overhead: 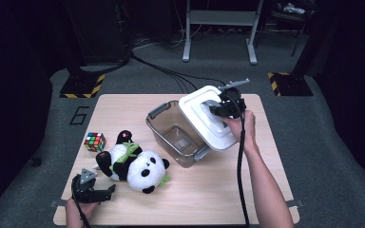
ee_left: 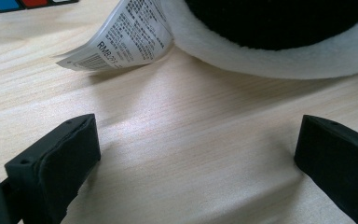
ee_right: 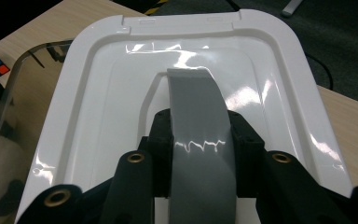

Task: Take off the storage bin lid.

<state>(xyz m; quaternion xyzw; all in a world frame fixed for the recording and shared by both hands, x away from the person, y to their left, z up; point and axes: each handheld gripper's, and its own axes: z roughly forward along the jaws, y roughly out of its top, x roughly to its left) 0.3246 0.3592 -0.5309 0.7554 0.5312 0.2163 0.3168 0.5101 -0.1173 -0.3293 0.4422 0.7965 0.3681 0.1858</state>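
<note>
At the left of the table point(overhead: 228, 190) a Rubik's cube point(overhead: 95, 141) is seen, with a plush panda point(overhead: 133, 164) lying just beside it toward the middle. The panda's long axis runs slantwise, feet toward the cube and head toward the near edge. The left gripper point(overhead: 105, 192) is held low at the near left corner, its jaws spread wide with nothing between them; in the left gripper view the panda's white-and-black fur point(ee_left: 270, 42) and its printed tag point(ee_left: 121, 39) lie just ahead of the open jaws. The panda is thus far nearer to the left gripper than to the right one.

Toward the middle a clear storage bin point(overhead: 176, 133) is set, open at the top; apart from what seems a small label on its floor, nothing is seen inside it. Its white lid point(overhead: 204, 118) is held tilted over the bin's right rim. The right gripper point(ee_right: 200, 154) is closed on the lid's grey handle point(ee_right: 198, 121), so the lid is carried by it.

It is judged that the coming move turns on the open bin lying to the right of the panda, beyond its head.
</note>
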